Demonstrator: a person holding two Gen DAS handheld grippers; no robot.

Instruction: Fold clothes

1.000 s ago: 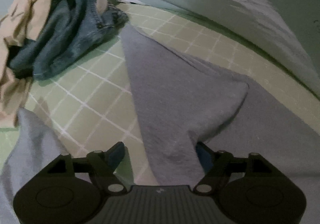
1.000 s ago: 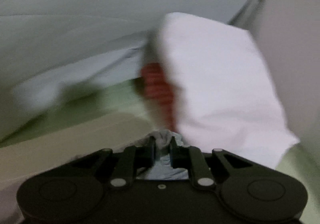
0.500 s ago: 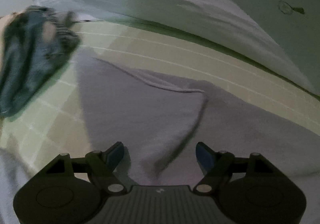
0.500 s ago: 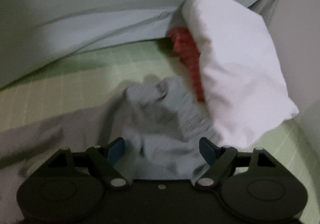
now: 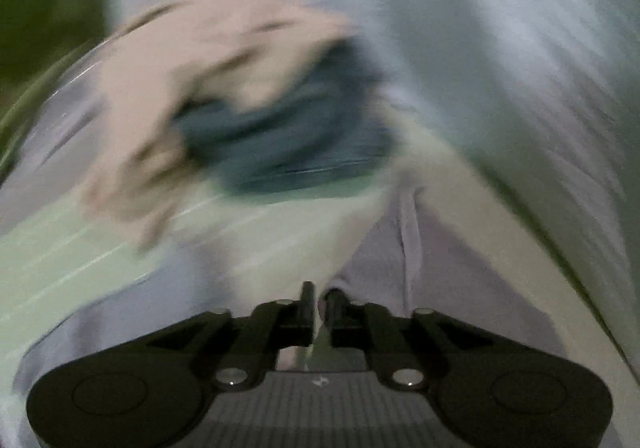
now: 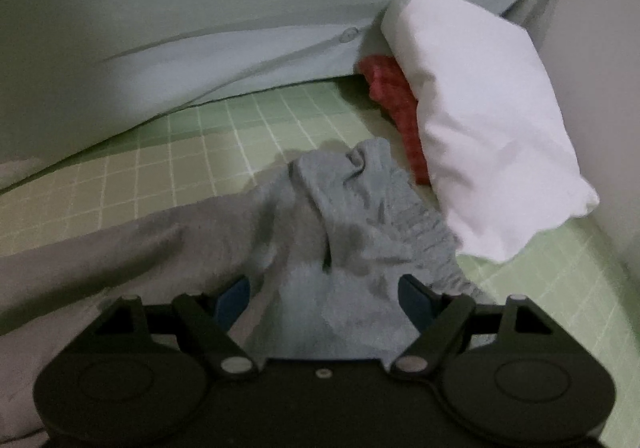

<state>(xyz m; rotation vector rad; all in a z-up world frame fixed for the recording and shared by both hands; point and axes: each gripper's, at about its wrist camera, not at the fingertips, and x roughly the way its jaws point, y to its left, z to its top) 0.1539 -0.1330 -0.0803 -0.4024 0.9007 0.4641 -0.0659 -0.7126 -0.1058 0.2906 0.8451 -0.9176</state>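
While the right gripper (image 6: 324, 294) has released the grey garment (image 6: 352, 215) onto the checked sheet (image 6: 168, 151), the left gripper (image 5: 318, 302) has just clenched its far edge, suggesting the next fold

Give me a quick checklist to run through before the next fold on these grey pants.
1. Left hand-held gripper closed on the grey pants: ok, its jaws have just been closing and cloth sits between them.
2. Right hand-held gripper let go: ok, jaws wide, waistband lying loose between them.
3. Pants flat: not ok, waistband end is bunched.
4. White pillow clear of the pants: cannot tell, they look very close.
5. Laundry pile clear of the pants: cannot tell, too blurred.
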